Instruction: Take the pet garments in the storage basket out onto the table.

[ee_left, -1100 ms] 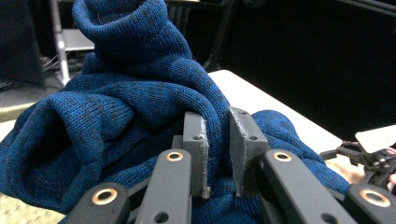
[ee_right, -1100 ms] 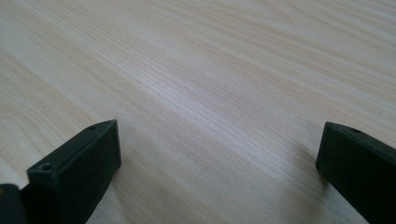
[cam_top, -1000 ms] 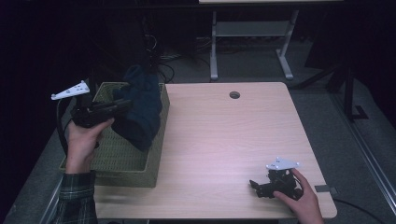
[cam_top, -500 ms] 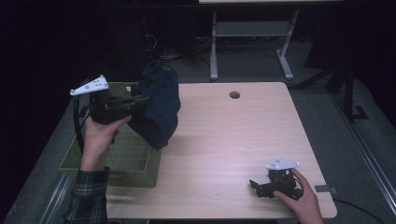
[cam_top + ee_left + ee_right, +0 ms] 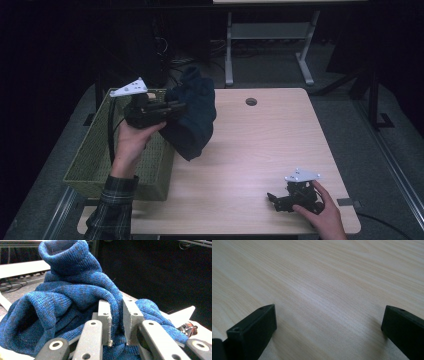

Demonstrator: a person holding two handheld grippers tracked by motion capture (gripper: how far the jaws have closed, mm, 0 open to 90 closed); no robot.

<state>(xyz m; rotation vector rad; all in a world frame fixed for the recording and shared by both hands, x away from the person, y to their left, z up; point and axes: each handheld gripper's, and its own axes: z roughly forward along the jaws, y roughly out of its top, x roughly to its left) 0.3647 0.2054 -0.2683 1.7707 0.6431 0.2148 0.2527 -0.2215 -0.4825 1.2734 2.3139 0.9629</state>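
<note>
A pale wooden table [image 5: 280, 150] stands in a dark room. The left gripper [image 5: 170, 107], raised beside the basket [image 5: 100, 155], pinches a fold of the blue sweater [image 5: 75, 290], which hangs over the table just right of the basket. Best to carry it clear of the basket's rim before lowering. The right gripper [image 5: 274, 199] rests spread on the table, well away from the basket.
</note>
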